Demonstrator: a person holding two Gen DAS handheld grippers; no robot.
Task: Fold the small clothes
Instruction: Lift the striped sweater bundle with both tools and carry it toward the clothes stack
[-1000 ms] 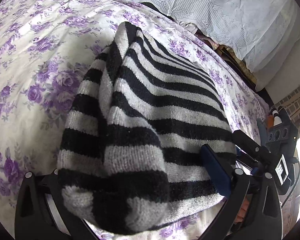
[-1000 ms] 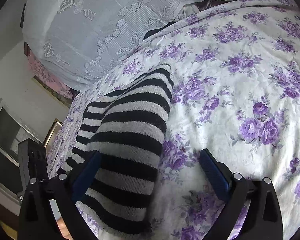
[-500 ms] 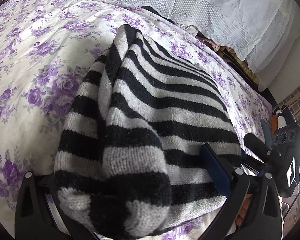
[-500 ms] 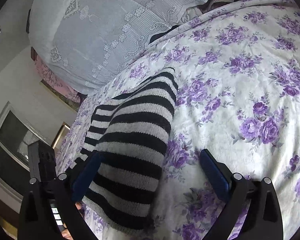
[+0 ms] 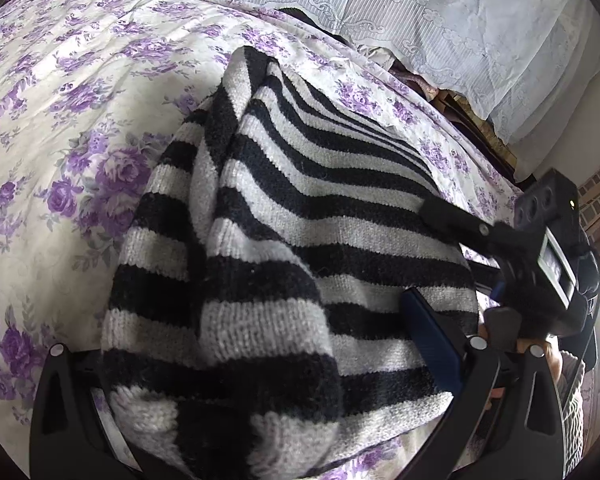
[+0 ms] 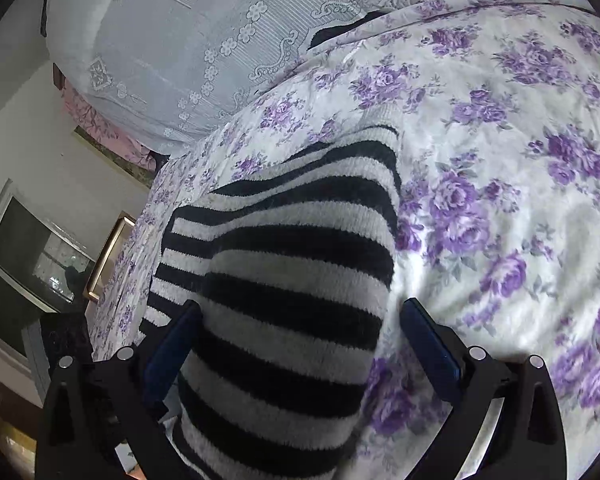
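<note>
A black-and-white striped knit sweater (image 5: pixel 308 208) lies partly folded on the floral bedsheet (image 5: pixel 80 128). In the left wrist view its near end bulges up between my left gripper's (image 5: pixel 292 320) wide-apart fingers. It hides the left finger, and only the right blue pad (image 5: pixel 428 344) shows. My left gripper is open. The right gripper's black body (image 5: pixel 540 248) sits at the sweater's right edge. In the right wrist view, the sweater (image 6: pixel 292 264) runs between both blue pads of my right gripper (image 6: pixel 300 312), which is open.
A white lace-covered pillow or bedding pile (image 5: pixel 440 12) lines the bed's far side. In the right wrist view a framed picture (image 6: pixel 104 256) and a dark screen (image 6: pixel 24 256) stand beyond the bed's left edge. Bare floral sheet (image 6: pixel 520 200) spreads to the right.
The right gripper has slid sideways onto the sweater, which now fills the gap between its pads. In the left wrist view the right gripper sits higher along the sweater's edge.
</note>
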